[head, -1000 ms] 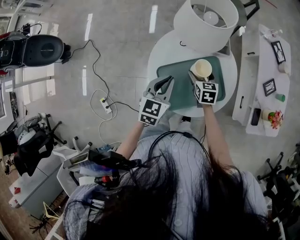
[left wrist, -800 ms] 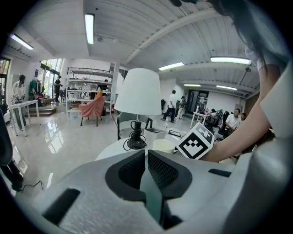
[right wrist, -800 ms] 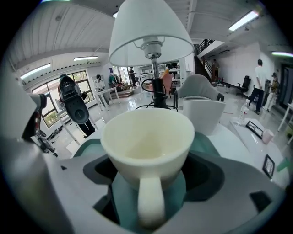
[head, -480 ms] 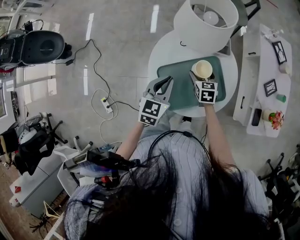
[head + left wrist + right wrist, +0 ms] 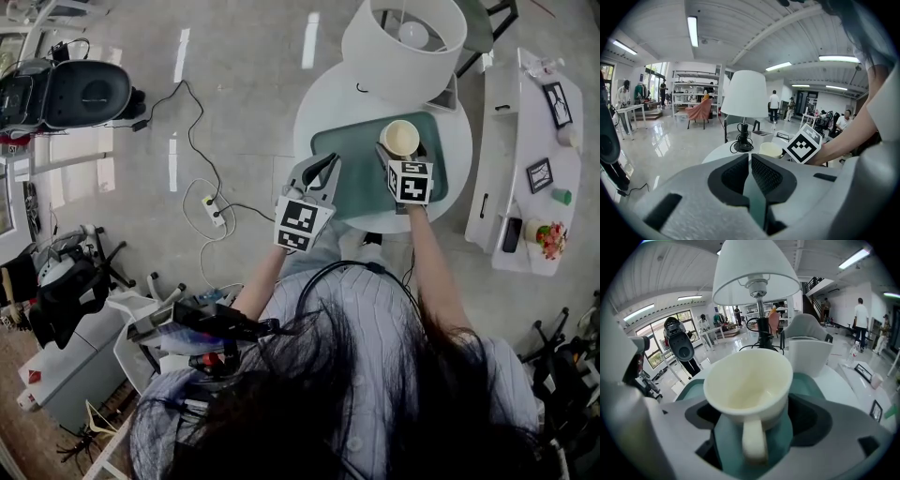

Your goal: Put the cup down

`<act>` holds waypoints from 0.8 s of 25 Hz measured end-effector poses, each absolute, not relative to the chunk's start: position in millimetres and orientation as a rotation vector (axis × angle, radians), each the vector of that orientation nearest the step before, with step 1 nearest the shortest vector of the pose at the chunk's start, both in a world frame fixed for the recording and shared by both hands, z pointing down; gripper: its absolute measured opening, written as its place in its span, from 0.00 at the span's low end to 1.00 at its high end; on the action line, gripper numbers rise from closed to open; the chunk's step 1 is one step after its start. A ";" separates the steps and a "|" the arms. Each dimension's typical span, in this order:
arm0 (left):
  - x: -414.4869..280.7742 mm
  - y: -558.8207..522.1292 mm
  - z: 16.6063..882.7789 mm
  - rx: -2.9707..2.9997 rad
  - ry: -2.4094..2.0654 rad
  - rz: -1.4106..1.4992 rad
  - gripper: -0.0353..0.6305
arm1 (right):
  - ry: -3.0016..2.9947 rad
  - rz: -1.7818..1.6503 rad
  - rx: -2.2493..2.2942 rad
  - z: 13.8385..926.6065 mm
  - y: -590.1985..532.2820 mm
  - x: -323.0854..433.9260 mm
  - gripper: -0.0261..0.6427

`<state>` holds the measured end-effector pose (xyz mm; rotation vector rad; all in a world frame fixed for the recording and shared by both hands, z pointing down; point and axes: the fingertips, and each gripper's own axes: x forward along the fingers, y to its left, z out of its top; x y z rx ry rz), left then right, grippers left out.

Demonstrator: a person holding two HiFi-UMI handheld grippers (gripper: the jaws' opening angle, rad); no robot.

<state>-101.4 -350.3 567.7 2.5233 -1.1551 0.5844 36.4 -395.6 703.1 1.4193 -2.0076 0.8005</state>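
A cream cup (image 5: 400,137) with a handle sits between the jaws of my right gripper (image 5: 401,150), over the teal mat (image 5: 345,155) on the round white table (image 5: 317,105). In the right gripper view the cup (image 5: 749,380) stands upright with its handle towards the camera. The right gripper (image 5: 752,414) is shut on its sides, and the cup is empty. I cannot tell whether its base touches the mat. My left gripper (image 5: 327,161) hovers at the mat's near left edge, shut with nothing in it (image 5: 750,157).
A large white lamp (image 5: 403,42) stands at the table's far side, its cord on the tabletop. A white box (image 5: 808,355) sits just beyond the cup. A white cabinet (image 5: 525,159) with small items lies to the right. A power strip (image 5: 211,211) and cable lie on the floor.
The right gripper and the cup have barely shifted over the mat. The left gripper holds its place.
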 end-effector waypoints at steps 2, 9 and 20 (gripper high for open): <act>-100.8 -350.4 567.1 2.520 -1.175 0.580 0.08 | -2.005 0.816 1.430 701.4 -390.9 39.7 0.65; -102.0 -344.2 564.0 2.496 -1.221 0.585 0.08 | -2.057 0.886 1.417 683.4 -371.4 39.2 0.65; -83.0 -327.8 548.3 2.514 -1.265 0.546 0.08 | -2.165 0.891 1.417 640.6 -341.3 49.3 0.64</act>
